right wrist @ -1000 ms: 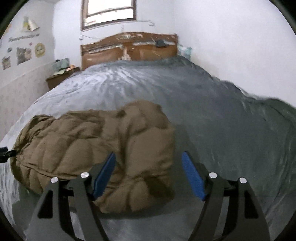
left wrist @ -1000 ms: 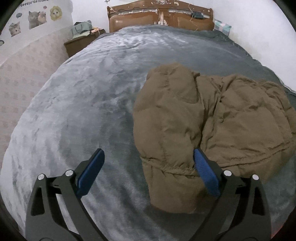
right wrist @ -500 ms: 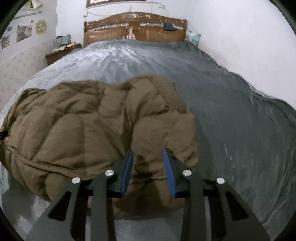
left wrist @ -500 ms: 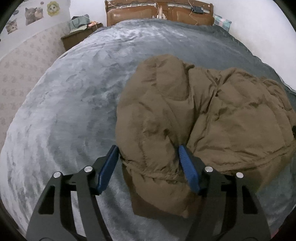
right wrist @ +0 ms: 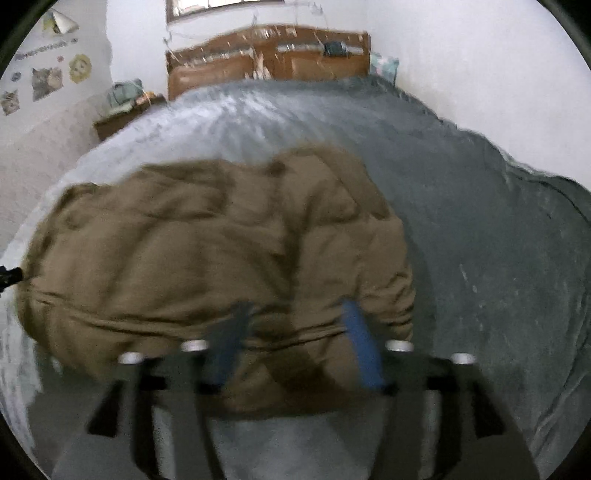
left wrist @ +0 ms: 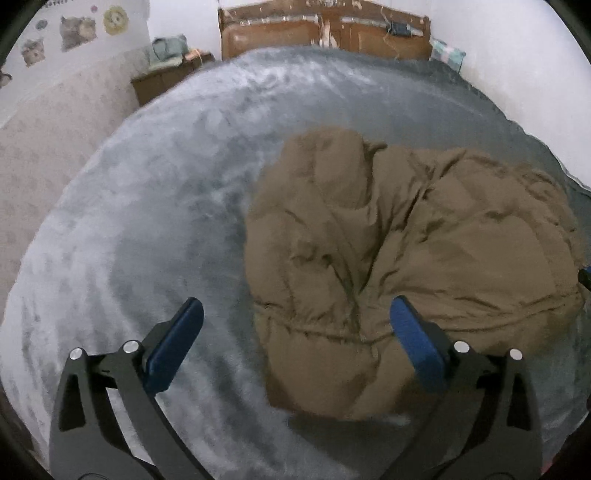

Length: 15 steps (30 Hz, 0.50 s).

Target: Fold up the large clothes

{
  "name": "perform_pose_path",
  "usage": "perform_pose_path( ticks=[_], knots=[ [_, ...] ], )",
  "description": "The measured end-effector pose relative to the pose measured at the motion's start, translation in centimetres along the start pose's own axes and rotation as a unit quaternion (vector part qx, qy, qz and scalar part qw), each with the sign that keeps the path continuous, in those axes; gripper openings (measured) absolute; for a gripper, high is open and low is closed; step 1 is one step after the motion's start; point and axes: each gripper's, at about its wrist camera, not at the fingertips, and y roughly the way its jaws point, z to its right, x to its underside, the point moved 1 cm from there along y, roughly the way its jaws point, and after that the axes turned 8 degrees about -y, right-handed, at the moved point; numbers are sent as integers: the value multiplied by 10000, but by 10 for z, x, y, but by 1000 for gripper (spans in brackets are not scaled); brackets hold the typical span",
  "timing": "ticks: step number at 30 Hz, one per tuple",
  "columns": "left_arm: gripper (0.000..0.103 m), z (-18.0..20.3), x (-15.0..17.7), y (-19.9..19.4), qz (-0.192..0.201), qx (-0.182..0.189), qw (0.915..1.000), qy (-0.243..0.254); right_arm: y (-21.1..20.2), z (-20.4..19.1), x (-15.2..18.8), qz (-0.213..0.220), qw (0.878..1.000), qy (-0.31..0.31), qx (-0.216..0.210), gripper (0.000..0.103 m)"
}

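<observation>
Ahead of both tongs, a puffy brown jacket (left wrist: pixel 388 251) lies bunched in a rounded heap on a grey plush blanket (left wrist: pixel 147 221) covering a bed; the left gripper (left wrist: pixel 295 321) has just been opening and its blue pads stand wide apart, one over bare blanket, the other against the jacket's near hem, clamping nothing; the right gripper (right wrist: pixel 291 325), blurred, has also just been opening, its pads parted over the jacket's near edge with quilted fabric between them, not visibly pinched; beyond the jacket, a wooden headboard (left wrist: pixel 325 33) stands against the far wall.
</observation>
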Motion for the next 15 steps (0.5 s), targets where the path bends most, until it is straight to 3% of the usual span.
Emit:
perform_pose_path(
  ticks=[1, 7, 12, 15],
  knots=[
    [100, 1, 2, -10, 66, -47, 10000, 15, -11, -7, -1, 93, 10000, -5, -18, 81],
    [100, 6, 18, -61, 192, -158, 9997, 47, -79, -55, -3, 495, 9985, -85, -195, 101],
    [100, 9, 35, -109, 407, 222, 9989, 68, -116, -75, 0, 550, 9984, -119, 14, 101],
    [100, 11, 39, -127, 492, 201, 9986, 16, -135, -80, 2, 633, 9979, -149, -8, 101]
  ],
)
